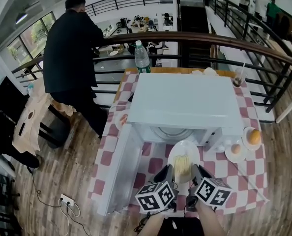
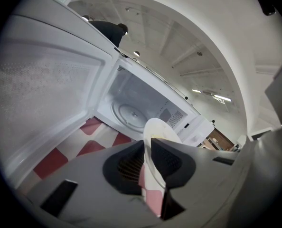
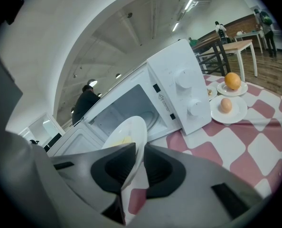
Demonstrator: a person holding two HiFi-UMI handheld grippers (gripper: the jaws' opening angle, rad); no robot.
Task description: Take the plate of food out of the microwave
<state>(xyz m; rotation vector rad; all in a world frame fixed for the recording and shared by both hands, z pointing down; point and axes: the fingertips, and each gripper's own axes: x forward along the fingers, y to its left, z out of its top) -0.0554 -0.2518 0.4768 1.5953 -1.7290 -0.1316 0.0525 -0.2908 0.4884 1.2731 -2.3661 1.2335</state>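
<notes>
The white microwave (image 1: 185,102) stands on a red-and-white checked table, its door (image 1: 117,171) swung open to the left. A white plate (image 1: 184,162) with yellow food is out in front of the cavity, above the cloth. My left gripper (image 1: 167,172) is shut on the plate's left near rim and my right gripper (image 1: 196,172) is shut on its right near rim. In the left gripper view the plate (image 2: 161,131) stands edge-on between the jaws of the left gripper (image 2: 148,152), with the empty turntable (image 2: 130,113) behind. The right gripper (image 3: 140,156) clamps the plate (image 3: 127,133) in the same way.
Right of the microwave, two saucers hold an egg (image 1: 236,149) and an orange (image 1: 254,136). A water bottle (image 1: 142,57) stands behind the microwave. A person in black (image 1: 72,58) stands at the railing (image 1: 224,41) beyond the table. The table's near edge lies just under my grippers.
</notes>
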